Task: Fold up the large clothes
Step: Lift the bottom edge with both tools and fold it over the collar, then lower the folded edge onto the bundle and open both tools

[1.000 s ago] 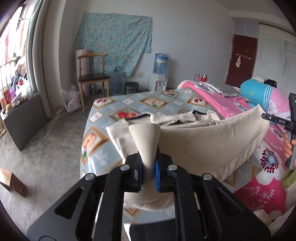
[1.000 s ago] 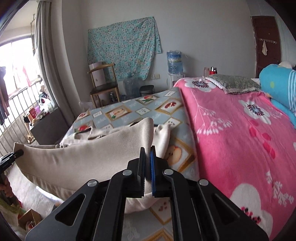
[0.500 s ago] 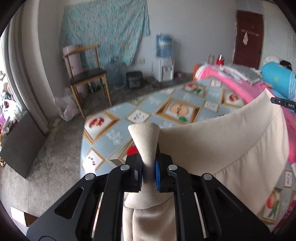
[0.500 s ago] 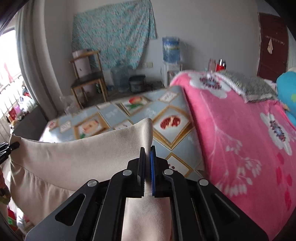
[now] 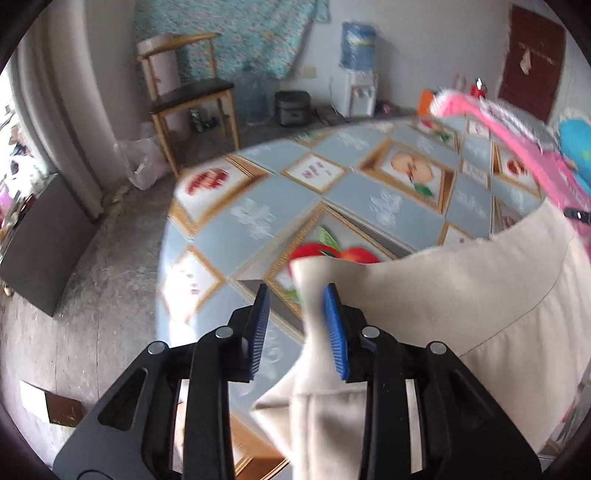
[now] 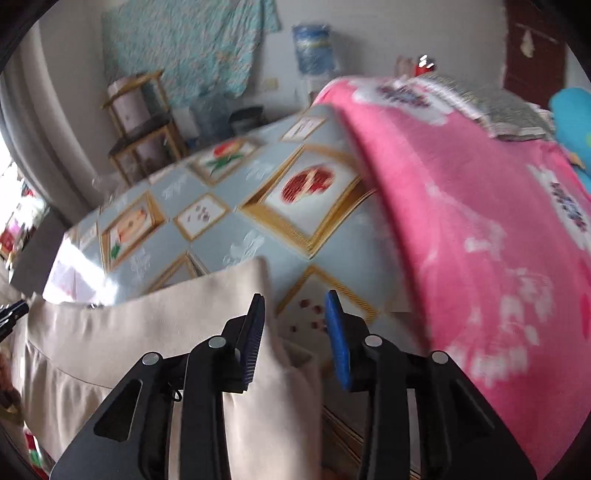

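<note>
1. Bed (image 5: 332, 192): covered by a blue-grey sheet printed with framed fruit pictures; it fills the middle of both wrist views.
2. Pink floral blanket (image 6: 480, 221): lies over the right part of the bed, its edge overlapping the patterned sheet.
3. Beige garment (image 5: 461, 295): the task's cloth, spread along the near edge of the bed, spanning from one gripper to the other; a seam runs across it, and its lower part hangs toward the cameras.
4. Left gripper (image 5: 297, 325): jaws have just been opening and now stand apart. A bunched corner of the garment stands between the blue pads (image 5: 334, 332), lying against the right pad and clear of the left one.
5. Right gripper (image 6: 295, 328): jaws have just been opening and are spread. The garment's other corner lies against the left pad; the right pad is clear, with the sheet visible in the gap.
6. Wooden chair (image 5: 188, 92): stands on the concrete floor beyond the bed, before a hanging floral cloth (image 5: 240, 33).
7. Water dispenser (image 5: 356, 74): against the far wall.
</note>
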`<action>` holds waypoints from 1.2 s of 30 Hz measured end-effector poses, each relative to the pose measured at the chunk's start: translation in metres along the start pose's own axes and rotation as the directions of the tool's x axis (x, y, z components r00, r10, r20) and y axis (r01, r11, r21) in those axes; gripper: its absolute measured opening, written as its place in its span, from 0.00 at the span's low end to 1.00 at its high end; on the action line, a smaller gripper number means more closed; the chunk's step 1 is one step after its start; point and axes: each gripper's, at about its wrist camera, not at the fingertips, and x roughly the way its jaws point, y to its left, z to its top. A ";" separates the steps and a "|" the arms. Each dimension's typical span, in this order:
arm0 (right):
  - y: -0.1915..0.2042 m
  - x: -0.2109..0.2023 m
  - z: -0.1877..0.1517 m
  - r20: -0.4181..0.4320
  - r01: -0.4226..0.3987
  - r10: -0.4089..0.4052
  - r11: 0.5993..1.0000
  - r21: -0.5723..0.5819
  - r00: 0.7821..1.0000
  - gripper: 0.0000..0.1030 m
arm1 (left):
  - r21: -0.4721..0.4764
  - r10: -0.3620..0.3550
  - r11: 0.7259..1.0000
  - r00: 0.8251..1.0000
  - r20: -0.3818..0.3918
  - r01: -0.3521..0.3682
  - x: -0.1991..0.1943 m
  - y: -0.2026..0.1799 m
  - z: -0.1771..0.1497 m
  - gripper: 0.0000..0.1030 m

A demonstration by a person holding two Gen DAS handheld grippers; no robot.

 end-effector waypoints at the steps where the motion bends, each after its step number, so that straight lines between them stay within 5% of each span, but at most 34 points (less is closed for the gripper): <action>1: -0.002 -0.015 -0.002 0.025 -0.001 0.001 1.000 0.000 1.000 0.33 | -0.014 0.007 1.000 1.000 0.028 -0.007 -0.015 0.005 -0.002 0.28; 5: 0.013 -0.072 -0.037 0.057 -0.085 0.091 0.991 -0.099 0.994 0.42 | -0.011 -0.076 0.997 0.995 0.072 0.077 -0.068 0.004 -0.023 0.28; 9: 0.041 -0.088 -0.096 -0.031 -0.167 0.165 0.956 -0.242 0.986 0.42 | 0.012 -0.207 0.978 0.978 -0.001 0.207 -0.080 -0.023 -0.064 0.29; 13: 0.033 -0.054 -0.143 -0.133 -0.113 0.081 0.961 -0.253 0.988 0.42 | -0.007 -0.116 0.993 0.985 -0.128 0.116 -0.045 -0.034 -0.113 0.31; 14: 0.028 -0.050 -0.148 -0.118 -0.133 0.107 0.962 -0.237 0.987 0.42 | -0.037 -0.132 0.991 0.988 -0.078 0.130 -0.047 -0.028 -0.122 0.32; 22: 0.058 -0.093 -0.144 -0.056 -0.088 0.074 0.953 -0.291 0.996 0.44 | -0.026 -0.133 0.991 0.991 -0.013 0.133 -0.097 -0.035 -0.122 0.33; 24: 0.059 -0.091 -0.153 -0.060 -0.065 0.049 0.951 -0.302 0.997 0.48 | 0.002 -0.150 0.989 0.989 0.000 0.150 -0.105 -0.047 -0.124 0.44; 26: 0.050 -0.073 -0.171 -0.099 -0.028 -0.001 0.954 -0.297 0.995 0.53 | 0.034 -0.152 0.988 0.988 -0.041 0.153 -0.096 -0.061 -0.134 0.47; 28: 0.044 -0.072 -0.172 -0.072 -0.059 0.041 0.963 -0.263 0.997 0.55 | 0.066 -0.122 0.990 0.988 -0.093 0.129 -0.080 -0.069 -0.147 0.49; 31: 0.045 -0.086 -0.157 -0.112 -0.053 0.028 0.972 -0.228 0.993 0.54 | 0.072 -0.123 0.989 0.989 -0.077 0.128 -0.090 -0.067 -0.143 0.49; 36: 0.073 -0.096 -0.103 -0.014 -0.111 0.110 0.966 -0.233 0.994 0.55 | 0.085 -0.170 0.982 0.985 -0.002 0.170 -0.094 -0.068 -0.090 0.52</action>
